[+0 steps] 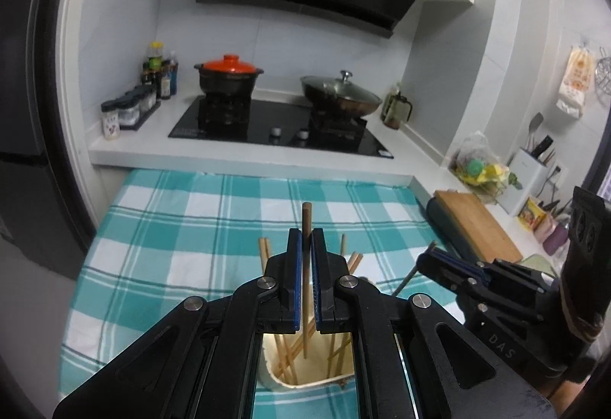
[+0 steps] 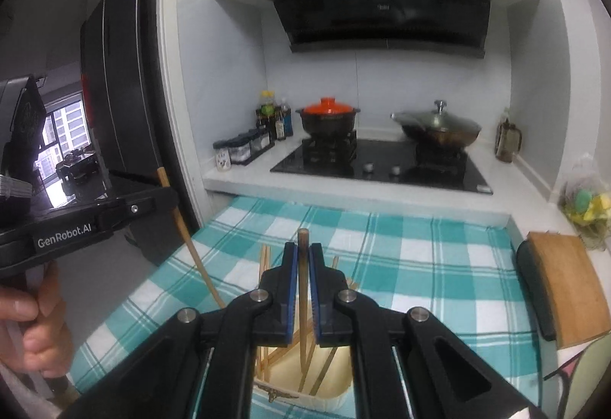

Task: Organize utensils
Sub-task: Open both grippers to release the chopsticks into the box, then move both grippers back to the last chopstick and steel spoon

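Brown chopstick (image 1: pixel 305 266) gripped in the left claw (image 1: pixel 304 239) — pads clamped on its shaft, long axis near upright, top end standing clear above the fingertips, lower end hanging inside the mouth of the cream holder (image 1: pixel 305 377) directly below. Second chopstick (image 2: pixel 302 289) pinched likewise in the right claw (image 2: pixel 303 254), also near upright, tip reaching down into the same cream holder (image 2: pixel 305 380). Both claws narrow, each closed on one stick. Other pale chopsticks (image 1: pixel 263 253) already leaning in the holder at mixed angles, fanned to either side of the held shafts.

Holder under and slightly behind both sets of fingertips, so judged a straight drop for either stick, no sideways carry needed. Neither hand clearly nearer; the left stick appears centred over the opening.

Risk, as a judgement: held sticks fouling the leaning ones on release.

Holder standing on the teal checked cloth (image 1: pixel 172 228) over the worktop — hob (image 1: pixel 275 125) well beyond.
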### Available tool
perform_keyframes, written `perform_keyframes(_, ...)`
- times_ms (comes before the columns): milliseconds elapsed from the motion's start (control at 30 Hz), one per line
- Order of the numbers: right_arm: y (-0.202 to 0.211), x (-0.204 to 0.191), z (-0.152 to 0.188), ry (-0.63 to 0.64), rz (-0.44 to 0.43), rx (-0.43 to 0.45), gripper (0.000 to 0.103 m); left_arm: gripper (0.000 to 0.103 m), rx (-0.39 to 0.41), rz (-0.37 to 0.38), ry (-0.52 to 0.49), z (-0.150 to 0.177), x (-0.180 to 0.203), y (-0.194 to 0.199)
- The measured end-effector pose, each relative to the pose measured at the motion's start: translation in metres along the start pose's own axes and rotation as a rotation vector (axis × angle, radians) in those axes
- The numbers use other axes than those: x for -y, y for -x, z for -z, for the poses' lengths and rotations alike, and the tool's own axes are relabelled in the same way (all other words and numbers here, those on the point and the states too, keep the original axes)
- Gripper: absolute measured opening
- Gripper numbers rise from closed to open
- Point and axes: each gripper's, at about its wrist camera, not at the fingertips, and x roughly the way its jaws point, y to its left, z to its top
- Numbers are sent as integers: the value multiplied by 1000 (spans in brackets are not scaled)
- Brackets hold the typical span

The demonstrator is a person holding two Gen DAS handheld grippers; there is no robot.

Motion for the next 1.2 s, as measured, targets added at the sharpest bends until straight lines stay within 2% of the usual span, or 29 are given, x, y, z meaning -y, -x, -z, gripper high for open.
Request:
perform_keyframes(167,-53,14,17,-75,-37,-145,7,4,-86,-13,-11,8,2,-35)
perform_keyframes(233,-64,18,18,-102,-43,-167,8,10,-100,-25,3,7,1,-40)
perform_keyframes(300,-68,20,16,-121,-43,-169,8,29,-93,-26,14,7,-3,-32)
perform_keyframes(333,-67,20,13,-125,-43,-164,11,35,-85,-31,10,7,-4,-25)
perform_keyframes(367,-65,19,10,-128,-41,-155,17,44,-80,-39,-4,9,-4,-18)
perform_keyframes(400,-58,19,7,-132,-44,-142,21,50,-78,-49,-28,13,-5,-7)
perform_keyframes(433,-50,18,6,-136,-50,-129,31,52,-83,-59,-53,18,-5,2)
perform_keyframes(467,-42,19,4,-139,-55,-117,36,55,-96,-70,-75,26,-7,13)
perform_keyframes(600,-2,16,14,-110,-55,-120,37,65,-194,-71,-123,80,-20,52)
perform_keyframes(667,19,16,35,-85,-47,-150,43,67,-258,-72,-134,117,-27,69)
perform_keyframes(733,38,17,65,-59,-32,-190,44,68,-312,-76,-136,160,-32,84)
perform_keyframes(833,60,15,134,-9,1,-267,44,68,-365,-96,-105,229,-37,102)
perform_keyframes(933,78,9,212,0,29,-330,44,68,-404,-117,-22,284,-36,111)
perform_keyframes(1000,90,3,261,-50,25,-368,44,68,-411,-109,32,305,-31,118)
perform_keyframes(1067,103,-7,298,-82,30,-375,39,68,-398,-115,40,318,-25,123)
perform_keyframes(1200,119,-30,327,-131,17,-344,35,68,-399,-118,16,327,-16,124)
